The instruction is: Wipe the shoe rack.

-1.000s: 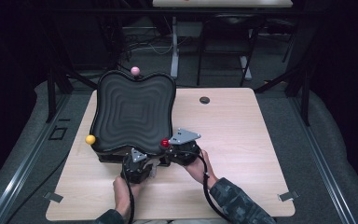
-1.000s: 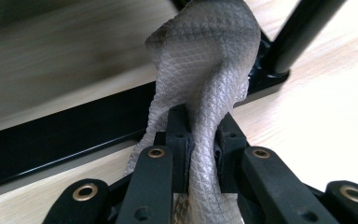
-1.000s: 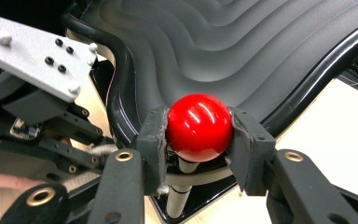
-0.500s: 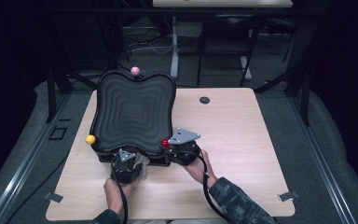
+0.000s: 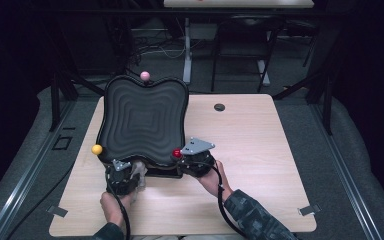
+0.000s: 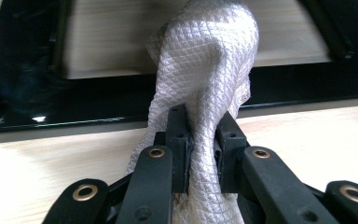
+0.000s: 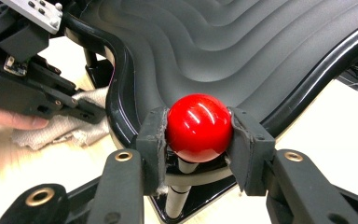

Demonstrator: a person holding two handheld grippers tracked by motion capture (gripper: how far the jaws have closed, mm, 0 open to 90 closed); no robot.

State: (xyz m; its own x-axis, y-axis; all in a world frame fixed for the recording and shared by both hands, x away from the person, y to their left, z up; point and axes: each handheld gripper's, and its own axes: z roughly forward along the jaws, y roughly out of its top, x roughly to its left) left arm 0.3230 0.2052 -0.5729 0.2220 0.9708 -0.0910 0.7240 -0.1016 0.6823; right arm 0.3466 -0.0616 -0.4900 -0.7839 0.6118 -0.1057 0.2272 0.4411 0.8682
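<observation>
From the high view, a black rippled tray [image 5: 142,120] stands tilted on a frame at the left of the tabletop [image 5: 260,150], with a pink ball [image 5: 144,75] at its far edge, a yellow ball [image 5: 96,149] at its near left corner and a red ball [image 5: 177,153] at its near right corner. The left tool [image 5: 130,172] sits at the tray's near edge with a pale cloth [image 5: 139,171]; the right tool [image 5: 182,156] is on the red ball. If the right hand pulls or twists, the whole tray could probably tip or slide, since the ball appears to be a handle on its frame.

In the left gripper view, the left tool [image 6: 200,140] is clamped narrowly on a bunched grey cloth [image 6: 205,79], which rises as a twisted rope towards the tray's black rim [image 6: 98,102]. The grip takes only a thin fold, so a hard wipe against the rim could drag the fabric out of the jaws, or snag it under the frame.

In the right gripper view, the right tool [image 7: 196,133] is closed around the red ball [image 7: 198,127], which sits on a short post at the tray's corner. The ball is smooth and glossy; it could roll out between the pads if the squeeze loosens. The left tool [image 7: 42,88] and cloth [image 7: 60,126] lie close by, so the two could bump.
</observation>
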